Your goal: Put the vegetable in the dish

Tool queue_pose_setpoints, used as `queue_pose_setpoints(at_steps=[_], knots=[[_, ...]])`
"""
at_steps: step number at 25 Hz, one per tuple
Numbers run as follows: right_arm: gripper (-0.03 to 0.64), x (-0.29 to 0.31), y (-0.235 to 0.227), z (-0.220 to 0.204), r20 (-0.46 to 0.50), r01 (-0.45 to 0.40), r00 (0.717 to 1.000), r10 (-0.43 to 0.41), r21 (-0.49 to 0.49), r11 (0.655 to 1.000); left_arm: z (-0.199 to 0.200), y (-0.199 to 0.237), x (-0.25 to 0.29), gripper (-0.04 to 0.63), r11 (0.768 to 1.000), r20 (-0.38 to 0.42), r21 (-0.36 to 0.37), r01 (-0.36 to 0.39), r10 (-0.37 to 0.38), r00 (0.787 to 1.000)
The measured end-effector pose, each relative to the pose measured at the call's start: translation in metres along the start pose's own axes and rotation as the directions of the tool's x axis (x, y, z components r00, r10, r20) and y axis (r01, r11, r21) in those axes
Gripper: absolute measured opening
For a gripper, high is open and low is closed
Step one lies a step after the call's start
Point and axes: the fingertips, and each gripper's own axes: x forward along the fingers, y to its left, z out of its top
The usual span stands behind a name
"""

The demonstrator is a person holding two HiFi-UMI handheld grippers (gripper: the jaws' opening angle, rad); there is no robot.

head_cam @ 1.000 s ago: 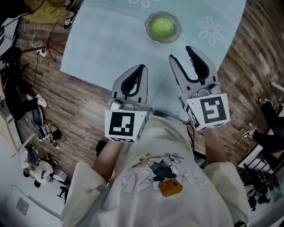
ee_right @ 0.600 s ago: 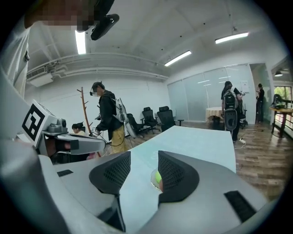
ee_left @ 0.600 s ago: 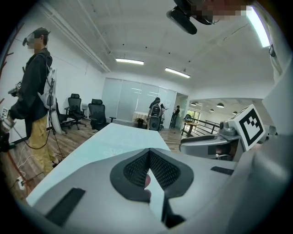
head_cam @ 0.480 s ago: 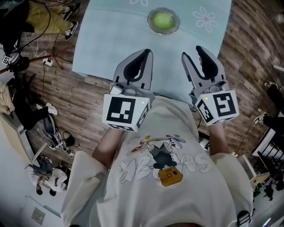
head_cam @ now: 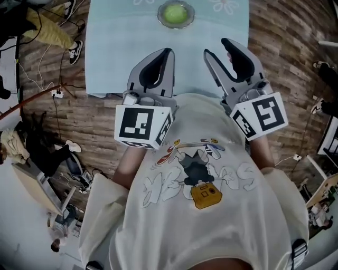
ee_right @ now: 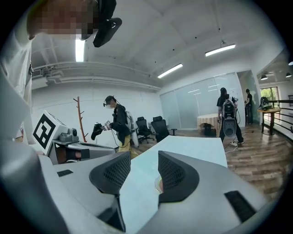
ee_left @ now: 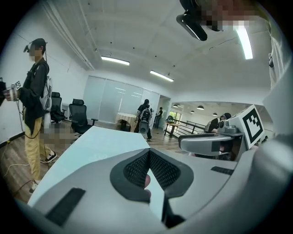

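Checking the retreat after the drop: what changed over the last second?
The left gripper and right gripper drew back from the dish toward the person's chest, and neither took hold of or let go of anything. The vegetable stayed in the dish, which kept its place on the table.

A bench (head_cam: pixel 116 63) draped in pale blue cloth with white flower prints (head_cam: pixel 224 5) stands on a dark wood-plank floor (head_cam: pixel 95 126). Seen from above, a cream T-shirt (head_cam: pixel 158 232) fills the foreground, with a cartoon print (head_cam: pixel 198 179) on its chest. A cable (head_cam: pixel 31 103) trails over the floor left of the bench, near a person in yellow trousers (head_cam: pixel 50 31). Across the room are black office chairs (ee_left: pixel 78 114), strip lights (ee_left: pixel 114 60) on a white ceiling, a wooden coat stand (ee_right: pixel 78 116) and a person with a backpack (ee_right: pixel 227 114).
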Motion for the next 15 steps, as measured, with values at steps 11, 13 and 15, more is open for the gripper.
queue_pose_setpoints(at_steps=[11, 13, 15], knots=[[0.189, -0.018, -0.017, 0.001, -0.03, 0.014, 0.999, -0.014, 0.0, 1.0, 0.005, -0.008, 0.011, 0.006, 0.999, -0.008, -0.001, 0.035, -0.035, 0.999], [0.189, -0.019, -0.017, 0.002, -0.03, 0.015, 0.999, -0.015, -0.003, 1.0, 0.003, -0.011, 0.011, 0.006, 0.999, -0.017, 0.005, 0.049, -0.049, 0.999], [0.189, -0.021, -0.016, 0.002, -0.028, 0.02, 0.999, -0.02, -0.002, 1.0, 0.002, -0.014, 0.012, 0.006, 0.998, -0.021, 0.008, 0.061, -0.061, 0.998]])
